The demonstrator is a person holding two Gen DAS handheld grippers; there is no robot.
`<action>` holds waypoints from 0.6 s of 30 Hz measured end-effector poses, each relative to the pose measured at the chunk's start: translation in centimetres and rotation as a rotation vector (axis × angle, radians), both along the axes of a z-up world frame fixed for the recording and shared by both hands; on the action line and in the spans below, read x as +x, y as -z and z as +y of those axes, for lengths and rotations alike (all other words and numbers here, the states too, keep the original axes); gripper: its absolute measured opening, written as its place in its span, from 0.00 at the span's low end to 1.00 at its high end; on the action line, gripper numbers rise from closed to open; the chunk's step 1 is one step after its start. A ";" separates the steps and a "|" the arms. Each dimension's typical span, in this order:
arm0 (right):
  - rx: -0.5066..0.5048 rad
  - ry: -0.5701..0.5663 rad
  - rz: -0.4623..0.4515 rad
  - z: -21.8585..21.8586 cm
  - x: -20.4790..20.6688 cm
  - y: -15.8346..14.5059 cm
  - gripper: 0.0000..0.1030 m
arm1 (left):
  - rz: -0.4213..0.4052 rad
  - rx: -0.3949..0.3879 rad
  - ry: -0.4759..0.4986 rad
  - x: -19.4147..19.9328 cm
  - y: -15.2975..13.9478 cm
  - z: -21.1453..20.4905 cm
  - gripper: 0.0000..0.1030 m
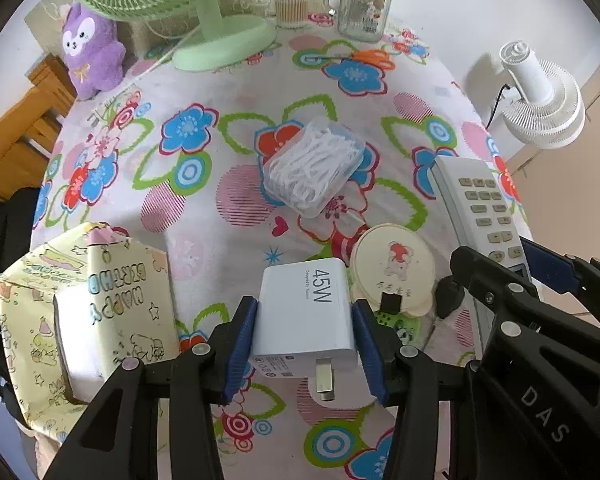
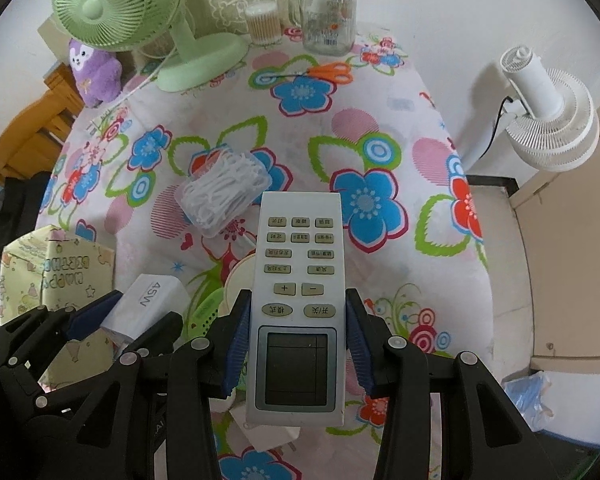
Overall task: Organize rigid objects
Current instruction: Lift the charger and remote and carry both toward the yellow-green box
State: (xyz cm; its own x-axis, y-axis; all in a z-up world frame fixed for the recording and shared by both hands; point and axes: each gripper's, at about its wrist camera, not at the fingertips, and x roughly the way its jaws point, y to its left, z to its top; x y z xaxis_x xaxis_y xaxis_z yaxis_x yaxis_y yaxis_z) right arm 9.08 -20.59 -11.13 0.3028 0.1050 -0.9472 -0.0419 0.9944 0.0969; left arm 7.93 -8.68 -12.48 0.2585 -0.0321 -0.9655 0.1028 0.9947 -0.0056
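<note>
Left gripper (image 1: 306,344), lower centre of the left wrist view: jaws closed on a white charger (image 1: 306,312), blue pads pressing both its sides, the plug prongs pointing toward the bottom of the frame. The charger is clear of the flowered tablecloth (image 1: 228,240).

Right gripper (image 2: 296,344), lower centre of the right wrist view: jaws closed on a white remote (image 2: 298,300), pads against its long edges beside the screen, the keypad end pointing up the frame. The remote is also held above the cloth.

In the left wrist view the remote (image 1: 480,216) and the right gripper appear at right, just beside the left gripper. A round cream disc (image 1: 392,268) lies on the cloth between charger and remote.

A clear box (image 1: 312,164) of white picks sits at centre frame, well apart from both grippers. A yellow gift bag (image 1: 88,320) stands at lower left.

At the top of the frame: green fan (image 1: 216,36), purple plush (image 1: 90,52), swab jar (image 1: 290,6), glass mug (image 1: 362,4), orange scissors (image 1: 364,58). A white fan (image 1: 540,100) stands off the table at right.
</note>
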 end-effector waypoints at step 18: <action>0.005 -0.054 -0.085 -2.5 -2.4 -5.4 0.46 | -0.090 0.010 -0.043 -2.7 -5.0 -2.5 0.48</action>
State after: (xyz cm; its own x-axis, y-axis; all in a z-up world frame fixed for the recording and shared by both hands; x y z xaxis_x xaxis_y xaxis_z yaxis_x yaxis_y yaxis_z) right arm 6.72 -23.14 -5.74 0.3763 0.1282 -0.9176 -0.1034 0.9900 0.0959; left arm 5.27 -11.21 -7.51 0.3453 -0.0097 -0.9384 0.0594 0.9982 0.0115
